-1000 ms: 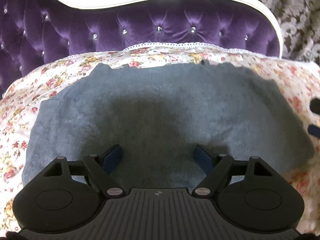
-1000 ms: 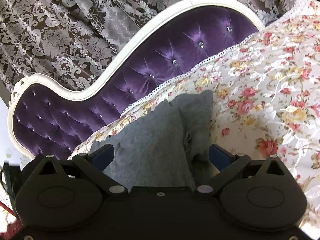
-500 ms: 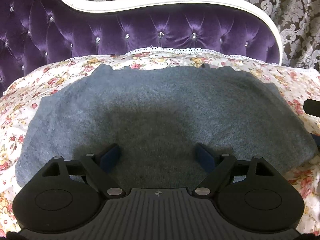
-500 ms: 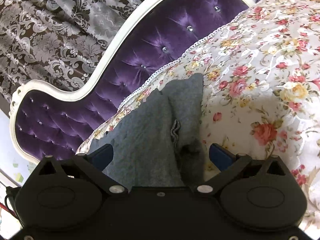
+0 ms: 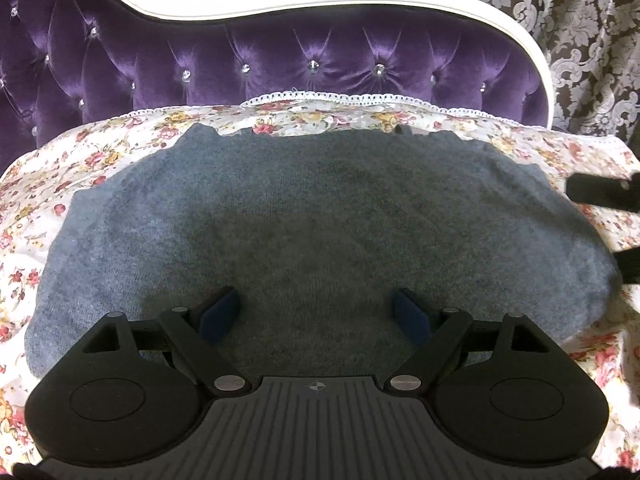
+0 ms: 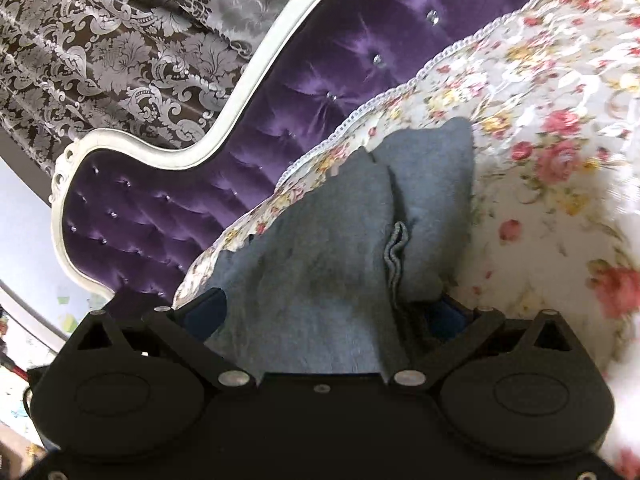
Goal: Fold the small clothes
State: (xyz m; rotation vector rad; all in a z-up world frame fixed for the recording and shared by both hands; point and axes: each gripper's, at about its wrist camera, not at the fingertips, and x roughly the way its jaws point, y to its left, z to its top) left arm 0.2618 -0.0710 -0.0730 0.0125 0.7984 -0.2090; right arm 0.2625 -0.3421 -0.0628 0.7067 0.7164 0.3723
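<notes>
A purple tufted headboard [image 5: 312,60] with a white curved frame stands against patterned damask curtains [image 6: 100,52]. In front of it spreads a floral bedspread [image 5: 60,168] with a lace edge. On the bedspread lies a grey knitted garment [image 5: 320,216], spread broad and flat across the middle of the left wrist view; in the right wrist view its end shows a folded flap with a wavy seam edge. The left gripper [image 5: 316,314] hangs over the near part of the garment, jaws set wide, blue pads apart with only flat cloth beneath them. The right gripper [image 6: 324,314] sits at the garment's end, jaws wide, cloth lying between the fingers and covering part of the right pad; no squeeze on it shows.
</notes>
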